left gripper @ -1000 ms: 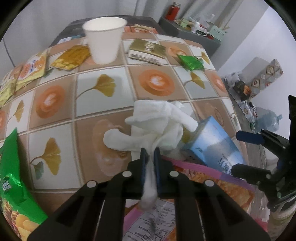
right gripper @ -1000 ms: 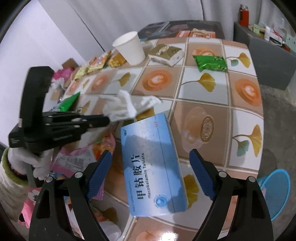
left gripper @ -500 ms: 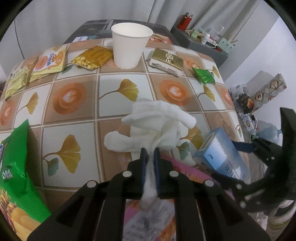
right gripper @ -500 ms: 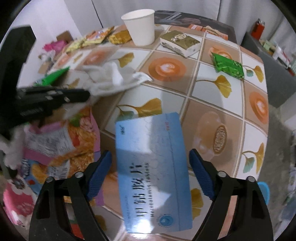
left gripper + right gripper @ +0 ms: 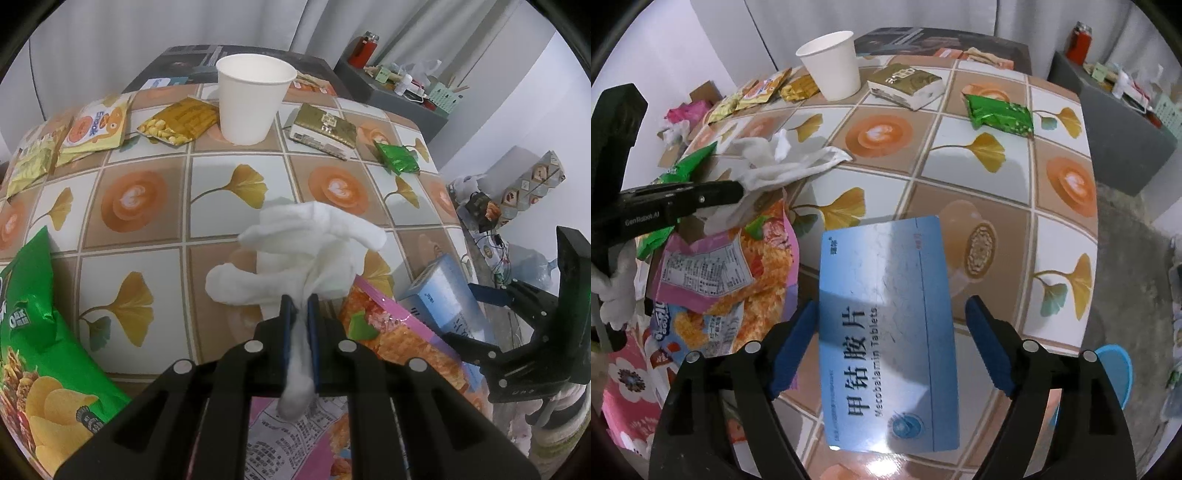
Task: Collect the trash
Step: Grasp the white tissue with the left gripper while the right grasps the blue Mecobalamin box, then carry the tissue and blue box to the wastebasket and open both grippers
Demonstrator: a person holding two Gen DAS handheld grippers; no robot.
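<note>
Left gripper point(image 5: 300, 310) clenched on the tissue point(image 5: 310, 254); right gripper point(image 5: 890, 332), jaws opening, straddles the tablet box point(image 5: 886, 332) on the worktop point(image 5: 960, 162): next, close on it.

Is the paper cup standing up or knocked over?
Upright. The paper cup stands on its base on the table, open rim up, in both views. Whether it holds anything cannot be told.
</note>
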